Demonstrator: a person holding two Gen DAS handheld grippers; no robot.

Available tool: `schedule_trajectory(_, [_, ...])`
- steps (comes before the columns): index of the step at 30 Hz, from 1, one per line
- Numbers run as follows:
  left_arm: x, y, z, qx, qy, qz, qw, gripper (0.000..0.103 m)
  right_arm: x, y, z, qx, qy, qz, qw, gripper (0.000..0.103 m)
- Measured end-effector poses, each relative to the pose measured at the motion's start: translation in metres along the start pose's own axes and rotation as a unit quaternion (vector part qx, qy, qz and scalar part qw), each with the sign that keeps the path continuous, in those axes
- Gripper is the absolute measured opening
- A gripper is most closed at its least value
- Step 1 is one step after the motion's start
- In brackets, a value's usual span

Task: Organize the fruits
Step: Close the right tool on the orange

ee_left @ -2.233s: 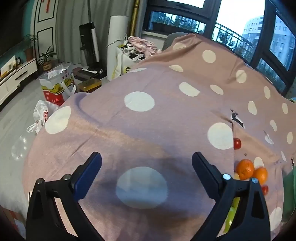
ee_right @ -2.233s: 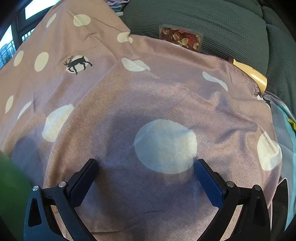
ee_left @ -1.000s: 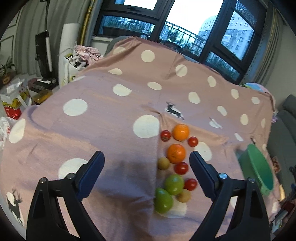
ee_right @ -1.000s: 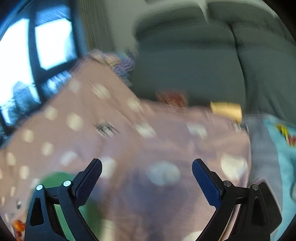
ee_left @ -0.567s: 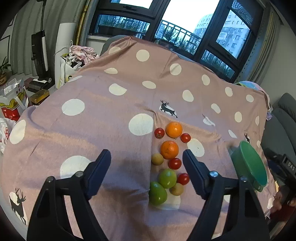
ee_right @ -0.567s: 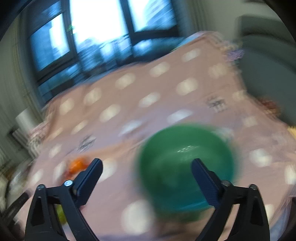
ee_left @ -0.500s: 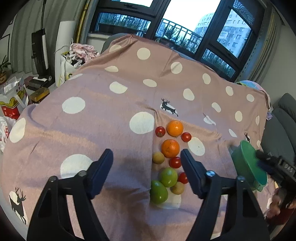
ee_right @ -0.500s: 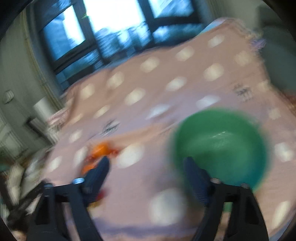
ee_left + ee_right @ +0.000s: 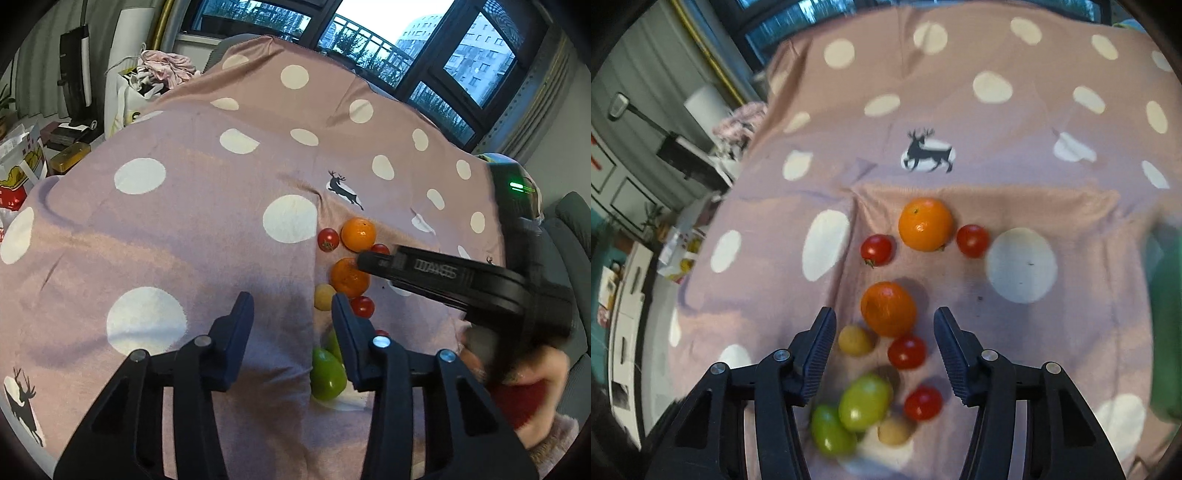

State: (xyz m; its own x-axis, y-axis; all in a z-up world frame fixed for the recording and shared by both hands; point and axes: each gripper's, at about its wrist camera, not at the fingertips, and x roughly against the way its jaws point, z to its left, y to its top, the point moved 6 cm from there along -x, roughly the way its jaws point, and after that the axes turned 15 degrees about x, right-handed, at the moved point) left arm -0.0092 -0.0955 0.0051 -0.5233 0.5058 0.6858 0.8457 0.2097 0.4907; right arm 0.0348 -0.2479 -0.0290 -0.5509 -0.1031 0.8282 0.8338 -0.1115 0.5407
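Currently my fruits lie loose in a cluster on the dotted cloth (image 9: 1034, 147) covering the bench, and none is sorted yet; this is the approach step. Green bowl (image 9: 1167, 314) sits at the right edge of the right wrist view, blurred. My right hand-held gripper (image 9: 884, 332) hovers over the cluster, jaws half-narrowed after closing, nothing pinched; the nearer orange (image 9: 888, 308) sits ahead between them. My left hand-held gripper (image 9: 291, 317) has likewise been closing, on nothing, over bare cloth beside the fruits. Next move, I judge: lower the right jaws around that orange and close.
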Motion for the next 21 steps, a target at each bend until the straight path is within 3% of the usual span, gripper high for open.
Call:
schedule_trajectory(3, [0.0,-0.002,-0.003,-0.007,-0.002,0.002,1.0,0.041,-0.017,0.003,-0.004,-0.004,-0.024,0.013,1.0,0.057])
schedule_trajectory(6, [-0.003,-0.004,-0.005,-0.011,-0.002,0.004,0.9999,0.041,-0.03,-0.001,-0.006,-0.013,-0.01,0.033,0.999,0.057])
schedule_trajectory(9, [-0.005,-0.005,-0.009,-0.014,-0.006,0.005,0.9999,0.041,-0.039,-0.007,-0.005,-0.025,0.032,0.042,0.998,0.043])
schedule_trajectory(15, [-0.003,-0.01,-0.017,-0.02,-0.022,0.009,0.9995,0.041,0.006,-0.02,-0.018,-0.025,0.045,-0.005,0.999,0.043])
schedule_trajectory(18, [-0.006,-0.014,-0.023,-0.03,-0.025,0.014,0.9992,0.041,0.04,-0.041,-0.028,0.012,-0.007,-0.031,0.999,0.043])
schedule_trajectory(21, [-0.01,-0.019,-0.029,-0.032,-0.028,0.02,0.9989,0.041,0.045,-0.065,-0.036,0.031,-0.062,-0.013,0.998,0.043])
